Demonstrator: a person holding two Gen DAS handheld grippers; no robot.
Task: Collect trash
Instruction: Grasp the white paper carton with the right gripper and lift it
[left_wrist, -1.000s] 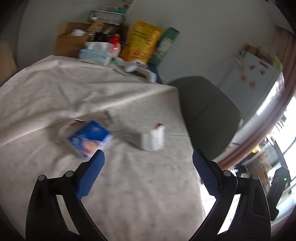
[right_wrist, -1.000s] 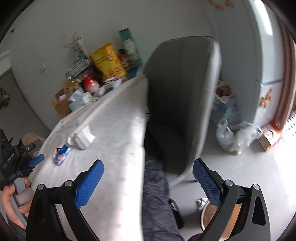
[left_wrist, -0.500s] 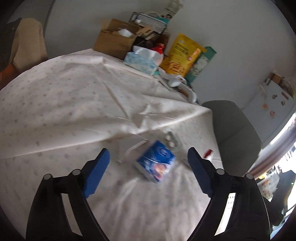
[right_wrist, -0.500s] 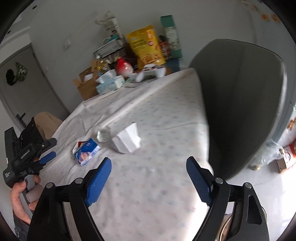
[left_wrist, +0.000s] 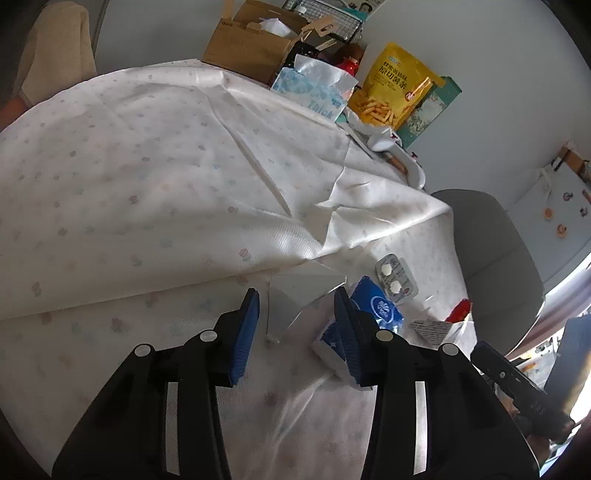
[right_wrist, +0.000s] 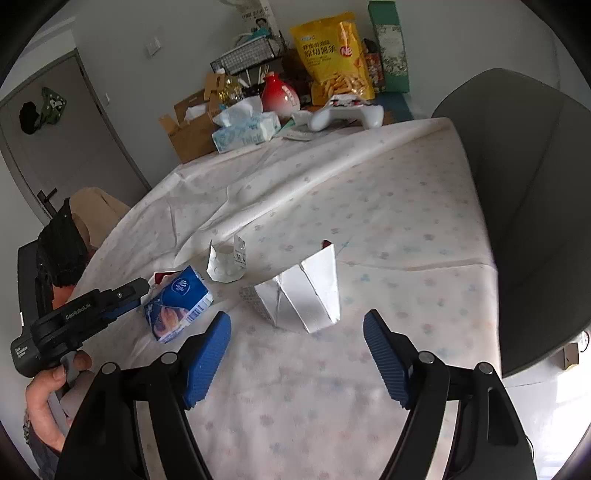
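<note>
I'm on the pickup: my left gripper (left_wrist: 295, 314) is closing its jaws beside the blue tissue packet (right_wrist: 177, 304) on the table (right_wrist: 388, 221), nothing pinched. My right gripper (right_wrist: 297, 341), narrowing but spread, faces the white folded carton (right_wrist: 306, 291). Only the left view shows blister-pack pills (left_wrist: 395, 280).

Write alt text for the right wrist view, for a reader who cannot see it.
The right gripper, jaws closing with nothing between them yet, points at a crumpled white paper carton on a pale dotted tablecloth. At left, the left gripper reaches a blue tissue packet.
</note>
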